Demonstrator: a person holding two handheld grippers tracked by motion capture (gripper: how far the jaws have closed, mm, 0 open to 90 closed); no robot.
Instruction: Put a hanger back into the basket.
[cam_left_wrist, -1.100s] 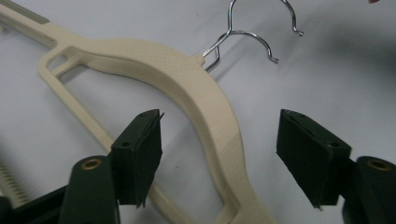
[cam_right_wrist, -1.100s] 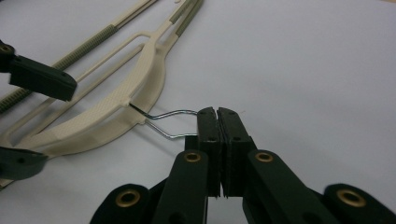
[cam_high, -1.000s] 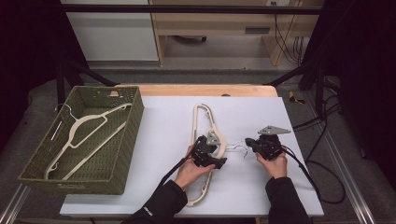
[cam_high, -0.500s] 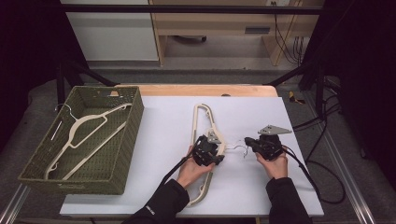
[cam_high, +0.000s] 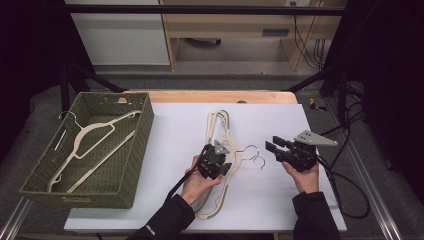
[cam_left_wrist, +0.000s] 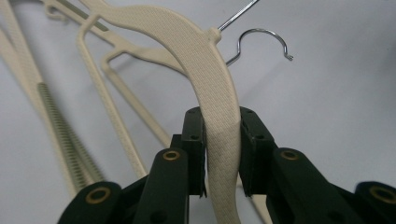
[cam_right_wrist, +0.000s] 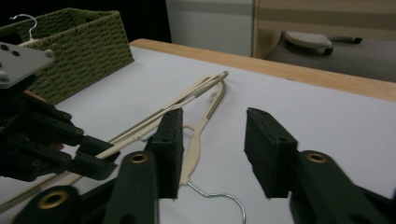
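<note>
The left tongs (cam_high: 218, 161) have just been closing and clamp the shoulder of the top cream plastic hanger with a wire hook (cam_left_wrist: 205, 65), lying lengthwise mid-worktop (cam_high: 280, 125), far from the green woven basket (cam_high: 132, 150) at the left edge, while the right tongs (cam_high: 276, 146), just opening, hang empty.

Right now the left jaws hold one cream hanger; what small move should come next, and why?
Probably lift the top hanger a little further, then carry it toward the green basket. The left gripper is clamped on its shoulder, the right gripper has just been opening with nothing between its jaws, and another hanger already lies in that basket. More hangers remain underneath.
</note>
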